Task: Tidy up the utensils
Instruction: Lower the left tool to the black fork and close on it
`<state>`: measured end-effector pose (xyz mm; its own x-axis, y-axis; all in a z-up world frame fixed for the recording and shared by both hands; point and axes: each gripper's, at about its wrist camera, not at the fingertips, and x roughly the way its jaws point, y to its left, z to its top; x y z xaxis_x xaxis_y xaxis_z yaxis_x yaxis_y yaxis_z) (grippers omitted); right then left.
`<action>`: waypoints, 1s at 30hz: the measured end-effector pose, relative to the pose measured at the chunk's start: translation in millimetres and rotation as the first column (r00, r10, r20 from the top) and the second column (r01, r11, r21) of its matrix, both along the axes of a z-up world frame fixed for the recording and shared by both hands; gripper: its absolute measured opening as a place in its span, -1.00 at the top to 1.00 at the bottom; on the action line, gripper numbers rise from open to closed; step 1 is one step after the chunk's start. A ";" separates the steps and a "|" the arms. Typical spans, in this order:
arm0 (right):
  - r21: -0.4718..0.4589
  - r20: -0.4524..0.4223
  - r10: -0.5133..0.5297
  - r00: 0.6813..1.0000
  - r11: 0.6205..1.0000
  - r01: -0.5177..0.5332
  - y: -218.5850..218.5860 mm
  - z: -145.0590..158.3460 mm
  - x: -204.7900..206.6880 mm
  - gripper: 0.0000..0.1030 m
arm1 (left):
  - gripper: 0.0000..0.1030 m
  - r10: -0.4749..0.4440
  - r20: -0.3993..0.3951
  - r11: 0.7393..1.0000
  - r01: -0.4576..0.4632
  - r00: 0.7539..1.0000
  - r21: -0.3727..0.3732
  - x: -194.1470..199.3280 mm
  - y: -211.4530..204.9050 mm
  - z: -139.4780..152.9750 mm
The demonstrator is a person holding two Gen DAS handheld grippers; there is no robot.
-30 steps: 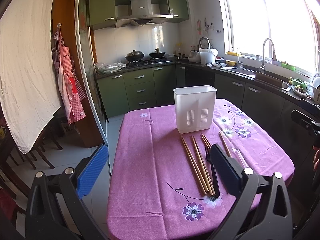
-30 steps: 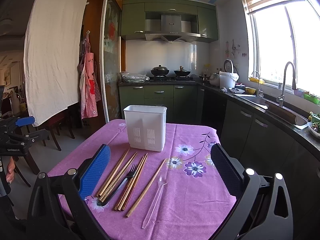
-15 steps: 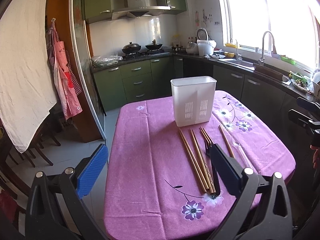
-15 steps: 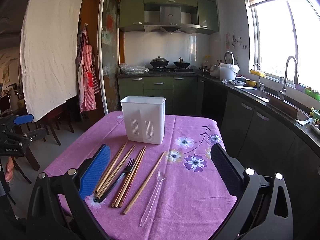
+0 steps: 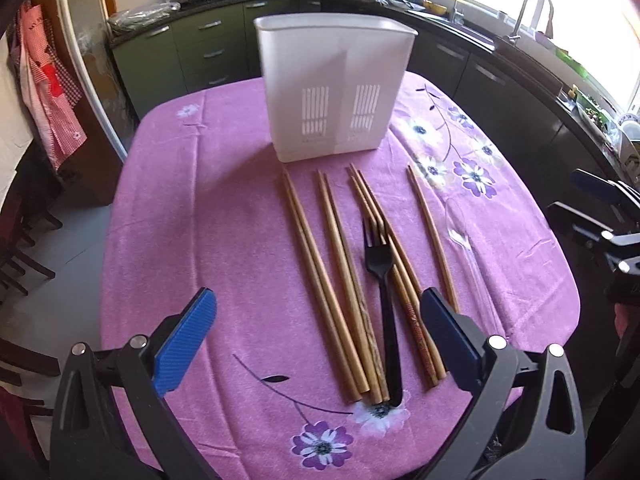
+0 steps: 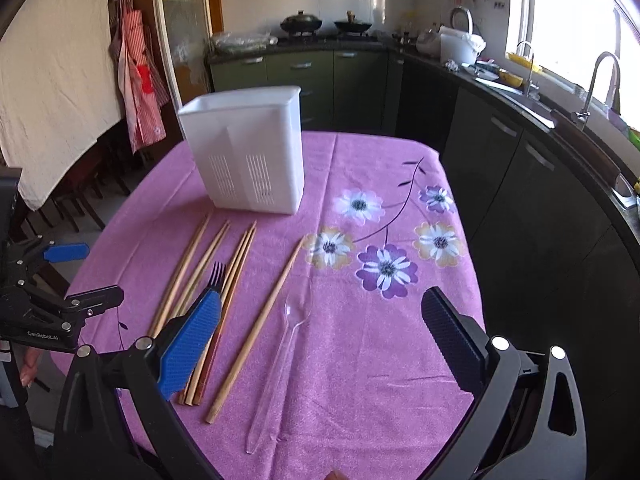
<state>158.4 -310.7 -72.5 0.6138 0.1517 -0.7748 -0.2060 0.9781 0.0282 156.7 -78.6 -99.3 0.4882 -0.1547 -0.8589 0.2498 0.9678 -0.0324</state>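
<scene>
Left wrist: pink floral tablecloth (image 5: 208,216), kitchen

green cabinets (image 6: 320,76) line the back, a bright window (image 6: 568,20) fills the upper right, and an apron (image 6: 138,80) hangs upper left.

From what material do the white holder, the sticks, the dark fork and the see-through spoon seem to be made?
White holder: likely matte plastic, slightly translucent, with moulded slots.
Chopsticks: probably bamboo or wood, tan and unglossy; some have darker patterned ends.
Fork: looks like glossy black plastic.
Spoon: clear plastic, it seems; the pink cloth shows through it.
</scene>
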 end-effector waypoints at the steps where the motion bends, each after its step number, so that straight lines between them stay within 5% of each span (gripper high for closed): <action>1: -0.013 -0.033 0.000 0.999 1.000 0.000 2.2 -7.0 6.2 -0.92 | -0.88 -0.015 -0.021 1.000 0.015 1.000 0.005 3.8 -7.9 -3.5; 5: -0.036 -0.101 0.005 0.995 0.999 -0.009 2.9 -25.0 22.6 -0.92 | -0.75 -0.060 -0.078 0.998 0.060 0.995 0.004 14.0 -31.0 -12.4; 10: -0.051 -0.136 -0.036 0.990 0.998 0.030 -11.8 -29.1 31.7 -0.82 | 0.03 -0.068 -0.162 0.997 0.072 0.984 0.020 29.3 -48.9 -26.1; 16: -0.084 -0.132 -0.026 0.991 0.996 0.015 -10.3 -29.2 26.3 -0.56 | 0.53 -0.082 -0.253 0.996 0.087 0.964 0.009 37.8 -61.8 -45.8; 30: -0.081 -0.148 0.013 0.989 0.996 -0.026 -2.6 -36.3 25.3 -0.52 | 0.73 -0.066 -0.307 0.997 0.073 0.949 0.012 46.4 -63.0 -59.3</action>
<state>183.7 -313.3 -108.9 0.4893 0.0943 -0.8670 -0.2245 0.9742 -0.0208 203.1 -141.6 -158.6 0.1899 -0.1577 -0.9691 0.2977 0.9498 -0.0962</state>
